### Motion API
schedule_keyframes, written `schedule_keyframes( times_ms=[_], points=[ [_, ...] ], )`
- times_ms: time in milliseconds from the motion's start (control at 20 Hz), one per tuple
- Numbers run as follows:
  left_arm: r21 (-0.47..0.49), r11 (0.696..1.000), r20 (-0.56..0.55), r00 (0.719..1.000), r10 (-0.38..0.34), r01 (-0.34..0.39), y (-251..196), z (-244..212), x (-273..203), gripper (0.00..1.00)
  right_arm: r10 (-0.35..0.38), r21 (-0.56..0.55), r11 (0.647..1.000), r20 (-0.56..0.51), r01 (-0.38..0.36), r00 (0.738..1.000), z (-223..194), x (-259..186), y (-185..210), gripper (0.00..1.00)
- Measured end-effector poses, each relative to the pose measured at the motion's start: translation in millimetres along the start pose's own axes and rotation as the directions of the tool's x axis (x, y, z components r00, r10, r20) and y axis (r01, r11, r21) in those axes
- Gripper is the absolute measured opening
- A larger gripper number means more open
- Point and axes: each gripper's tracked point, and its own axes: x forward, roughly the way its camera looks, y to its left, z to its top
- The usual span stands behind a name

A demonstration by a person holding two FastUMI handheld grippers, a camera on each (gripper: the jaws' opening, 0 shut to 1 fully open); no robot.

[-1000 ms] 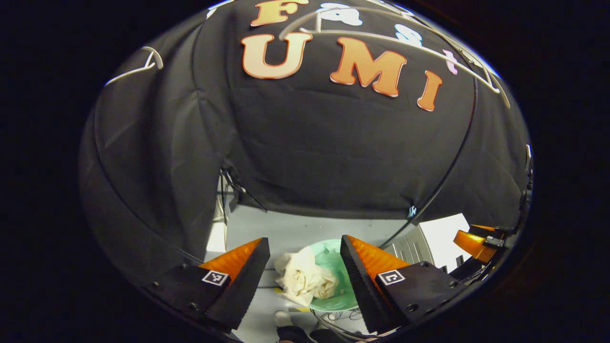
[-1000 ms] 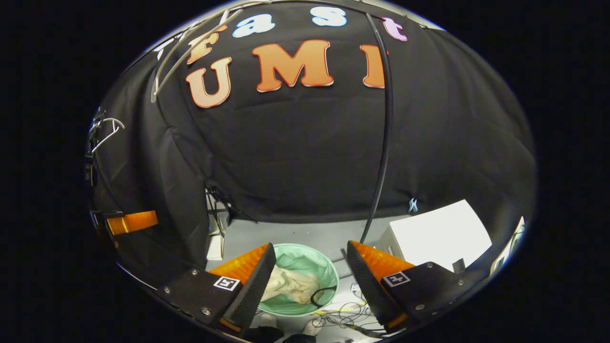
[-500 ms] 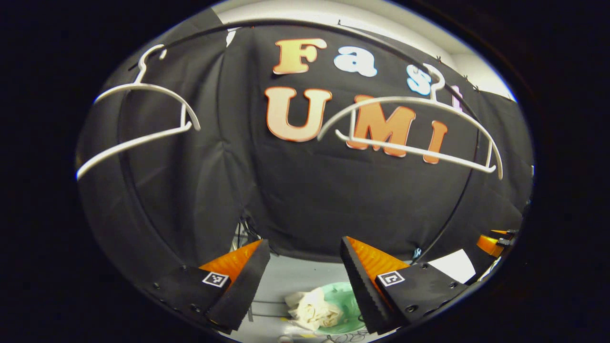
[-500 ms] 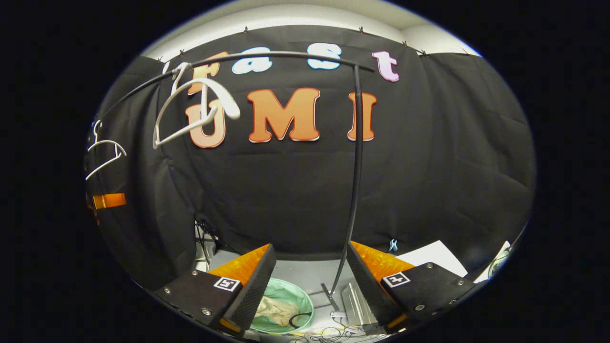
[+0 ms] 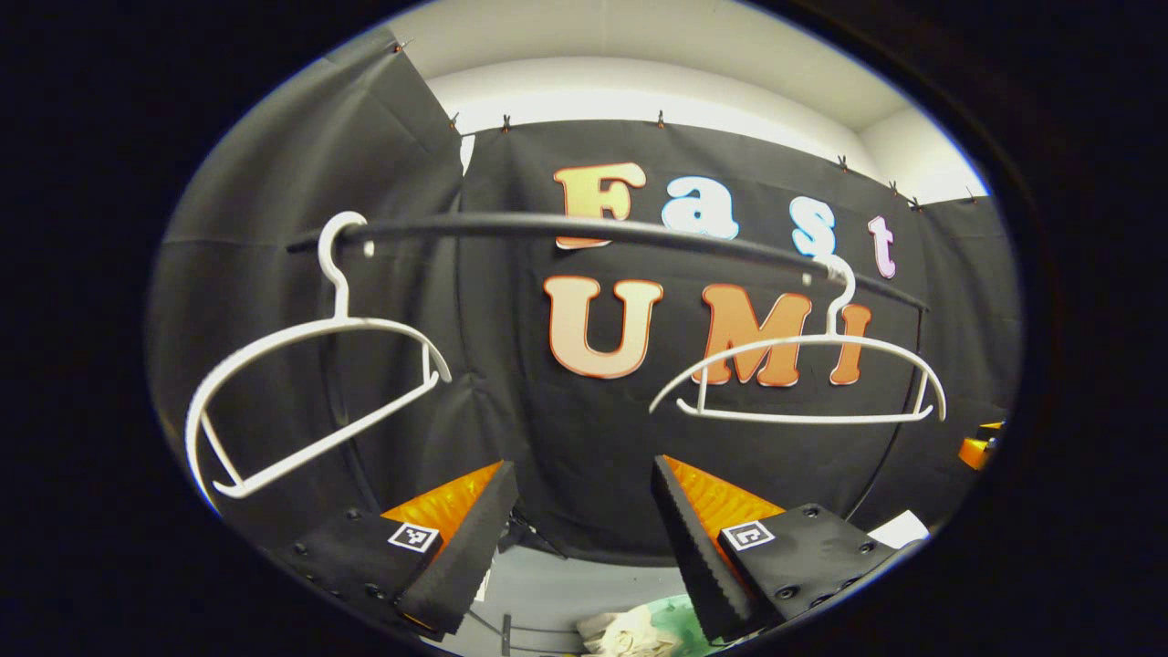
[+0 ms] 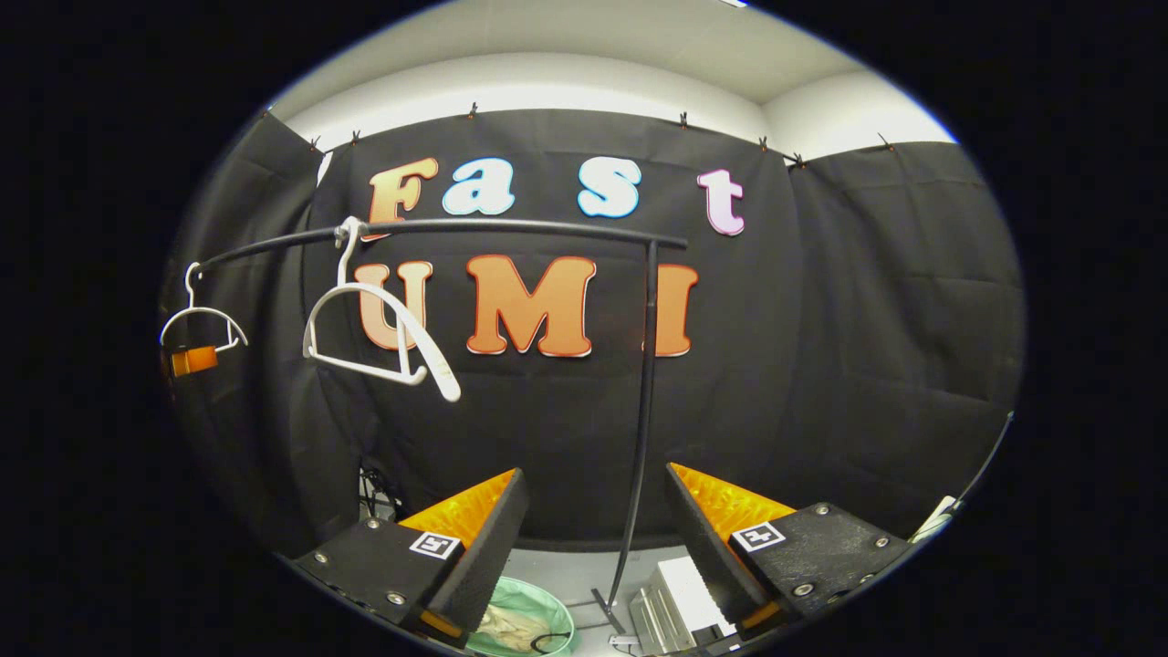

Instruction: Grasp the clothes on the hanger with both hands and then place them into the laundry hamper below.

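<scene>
Black cloth wall backs a dark rail high above both sets of fingers; two white hangers hang bare. Hamper lies low, just beyond the right gripper's left finger, pale clothes inside. Judgement: deposit done, nothing left on the hangers to take; next move is only to stand clear. Left gripper fingers apart, holding and touching nothing; right likewise; clothes show below the left pair.

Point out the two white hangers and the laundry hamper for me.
left hanger (image 5: 315,392), left gripper view, on its sloping lower bar.
right hanger (image 5: 803,342), left gripper view, top of its arch.
laundry hamper (image 6: 553,610), right gripper view, on its green rim.
</scene>
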Motion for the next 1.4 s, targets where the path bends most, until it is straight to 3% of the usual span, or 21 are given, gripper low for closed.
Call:
schedule_keyframes(
  times_ms=[150, 400, 450, 500, 550, 650, 700, 750, 800, 1400],
  points=[
    [0.006, 1.000, 0.075, 0.997, 0.009, -0.010, 8, 31, -10, 0.94, -0.011, 0.007, 1.000, 0.044, 0.011, 0.999, 18, -6, -9, 0.93],
    [-0.003, 0.999, 0.159, 0.987, 0.039, -0.039, 30, 61, -14, 0.93, -0.035, 0.006, 0.999, 0.091, 0.035, 0.995, 35, -14, -19, 0.93],
    [-0.008, 0.999, 0.157, 0.987, 0.046, -0.045, 32, 62, -13, 0.94, -0.040, 0.008, 0.999, 0.090, 0.039, 0.995, 33, -14, -21, 1.00],
    [-0.009, 0.999, 0.151, 0.987, 0.049, -0.048, 34, 59, -13, 0.94, -0.045, 0.013, 0.999, 0.088, 0.044, 0.995, 32, -15, -23, 1.00],
    [-0.009, 0.999, 0.148, 0.988, 0.053, -0.052, 36, 58, -11, 0.94, -0.048, 0.017, 0.999, 0.086, 0.046, 0.995, 31, -15, -24, 0.92],
    [-0.002, 0.999, 0.139, 0.989, 0.054, -0.054, 37, 53, -9, 0.94, -0.053, 0.022, 0.998, 0.081, 0.051, 0.995, 29, -14, -24, 0.92],
    [0.003, 0.999, 0.137, 0.989, 0.053, -0.054, 37, 52, -8, 0.94, -0.055, 0.021, 0.998, 0.079, 0.054, 0.995, 27, -14, -24, 1.00],
    [0.008, 0.999, 0.135, 0.990, 0.051, -0.052, 37, 51, -7, 0.94, -0.058, 0.019, 0.998, 0.078, 0.057, 0.995, 26, -13, -23, 1.00],
    [0.010, 0.999, 0.135, 0.990, 0.048, -0.049, 37, 52, -7, 0.94, -0.061, 0.017, 0.998, 0.075, 0.059, 0.995, 25, -11, -22, 0.92],
    [0.026, 0.999, 0.134, 0.991, 0.016, -0.019, 40, 55, 15, 0.94, -0.099, 0.033, 0.995, 0.082, 0.096, 0.992, 29, -10, -18, 0.93]
  ],
)
